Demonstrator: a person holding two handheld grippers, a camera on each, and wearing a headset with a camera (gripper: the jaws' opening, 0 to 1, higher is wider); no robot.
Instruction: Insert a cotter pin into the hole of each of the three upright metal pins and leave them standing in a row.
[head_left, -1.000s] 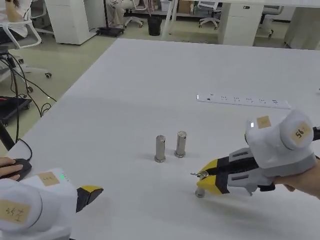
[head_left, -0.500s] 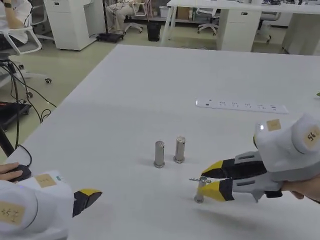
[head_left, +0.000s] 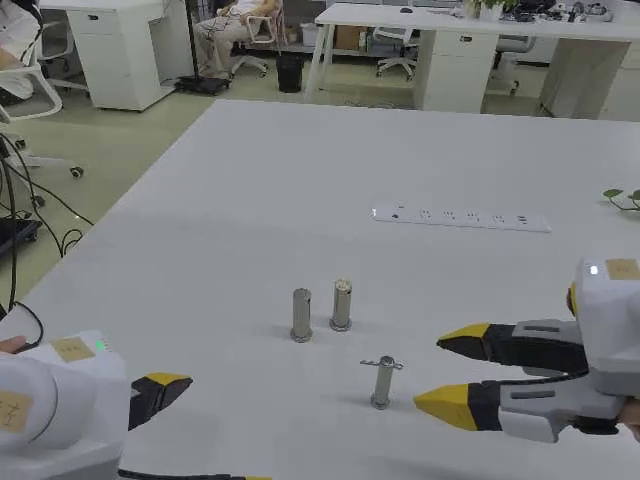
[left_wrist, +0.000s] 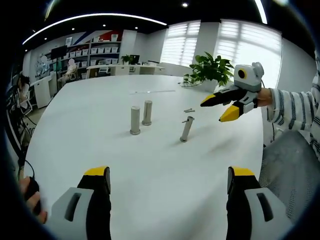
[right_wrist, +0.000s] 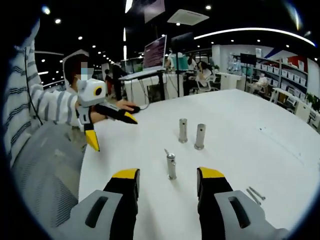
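My right gripper (head_left: 432, 372) hangs low over the white tabletop (head_left: 250, 180) with its yellow-tipped jaws spread wide and nothing between them. In the right gripper view the same jaws (right_wrist: 167, 175) rise on either side of the nearest short silver metal pin (right_wrist: 171, 166), which stands just ahead of the tips and touches neither of them. In the head view that pin (head_left: 381, 384) stands upright just left of my right jaws. A thin wire cotter pin (head_left: 382, 364) lies crosswise at its top. It seems to pass through the hole there, though it is too small to be sure.

The other two silver metal pins stand upright, close together and a little farther back on the table. One is on the left (head_left: 301, 315) and one on the right (head_left: 341, 305), and both are well apart from either gripper. In the left gripper view the three pins stand in a loose line, the pair (left_wrist: 140, 116) to the left and the one with the cotter (left_wrist: 186, 129) to the right.

My left gripper (left_wrist: 168, 176) is held near the table's near edge, jaws wide apart and empty, well short of the pins. Two loose cotter pins (right_wrist: 252, 194) lie flat on the table to the right of my right jaws. A long white power strip (head_left: 460, 217) lies farther back on the table.
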